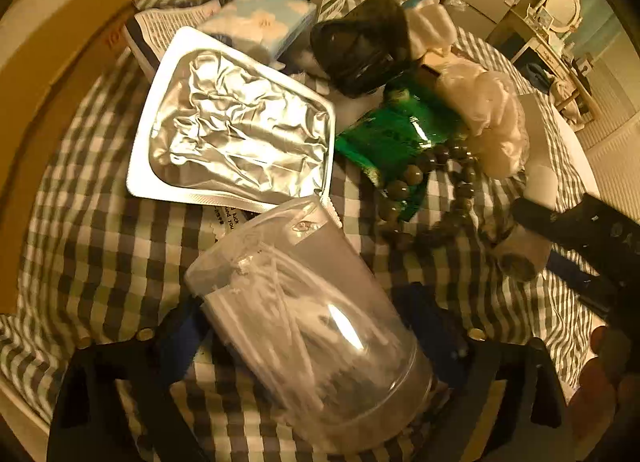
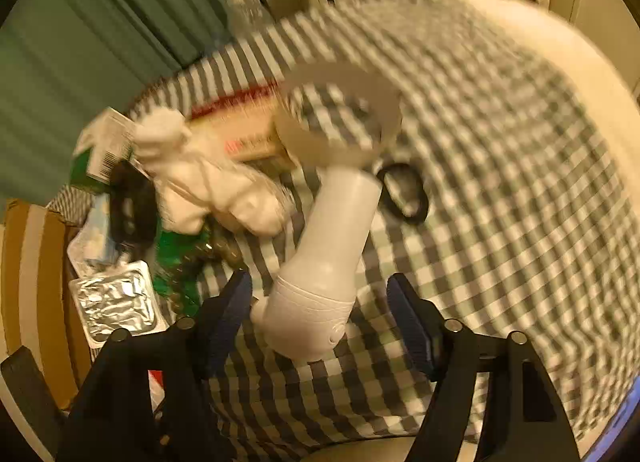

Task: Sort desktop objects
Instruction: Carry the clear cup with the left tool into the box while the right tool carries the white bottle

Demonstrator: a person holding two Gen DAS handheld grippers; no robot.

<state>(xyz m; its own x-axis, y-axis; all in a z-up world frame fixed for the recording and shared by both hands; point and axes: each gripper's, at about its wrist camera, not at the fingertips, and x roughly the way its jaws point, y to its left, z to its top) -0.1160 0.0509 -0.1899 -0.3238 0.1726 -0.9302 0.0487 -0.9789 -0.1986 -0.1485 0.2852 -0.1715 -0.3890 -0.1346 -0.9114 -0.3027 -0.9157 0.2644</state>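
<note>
Grey-and-white checked cloth covers the round surface you are working over, with a yellow-and-white striped wall at its far left and a cluttered room beyond.

Your left tongs point steeply down with the jaws spread wide around a clear plastic tub of white cotton swabs lying on its side. The blue pads stand at either flank of the tub; whether they press on it you cannot tell from this view. Just above the tub lies a crumpled silver foil pouch, and to its right a green foil packet with a string of dark round beads draped over it. Above these sit a black glossy case and a bag of white cotton balls.

Your right tongs are apart, straddling a white plastic handheld fan that lies on the cloth; both pads stand clear of its handle. A black loop rests just beside the fan's neck. The right wrist view is motion-blurred
</note>
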